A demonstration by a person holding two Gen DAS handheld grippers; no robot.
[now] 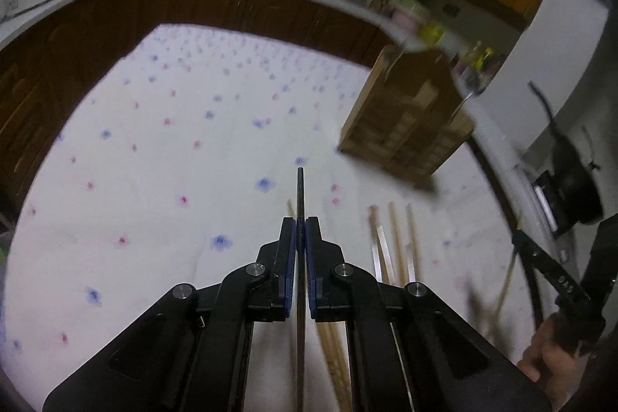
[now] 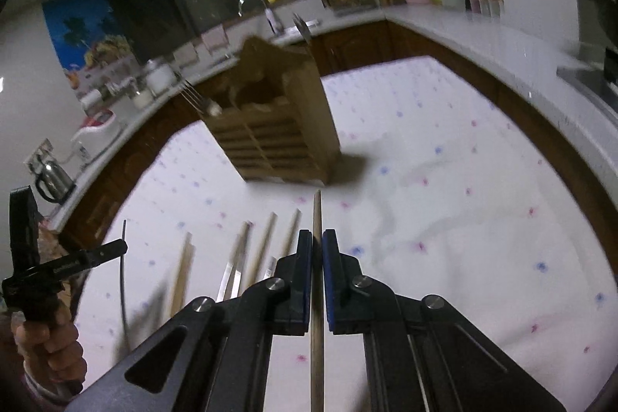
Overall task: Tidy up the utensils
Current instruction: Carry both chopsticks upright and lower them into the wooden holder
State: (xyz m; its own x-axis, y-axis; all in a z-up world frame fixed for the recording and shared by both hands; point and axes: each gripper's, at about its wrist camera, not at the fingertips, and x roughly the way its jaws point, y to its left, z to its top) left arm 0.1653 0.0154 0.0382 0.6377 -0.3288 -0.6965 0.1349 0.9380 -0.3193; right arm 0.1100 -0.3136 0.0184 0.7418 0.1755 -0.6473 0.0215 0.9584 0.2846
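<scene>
- chopsticks in both grippers: the left gripper [image 1: 300, 222] is clenched on a thin dark chopstick [image 1: 300, 188], the right gripper [image 2: 317, 238] on a pale wooden chopstick [image 2: 317, 215], both above the flowered tablecloth [image 1: 154, 161].
- more loose chopsticks [image 2: 266, 238] lie on the cloth; the wooden utensil holder [image 2: 278, 126] stands beyond.
- judgement: light, stiff, slim sticks; the dark one looks slick and may swivel, so grip near mid-length.
</scene>
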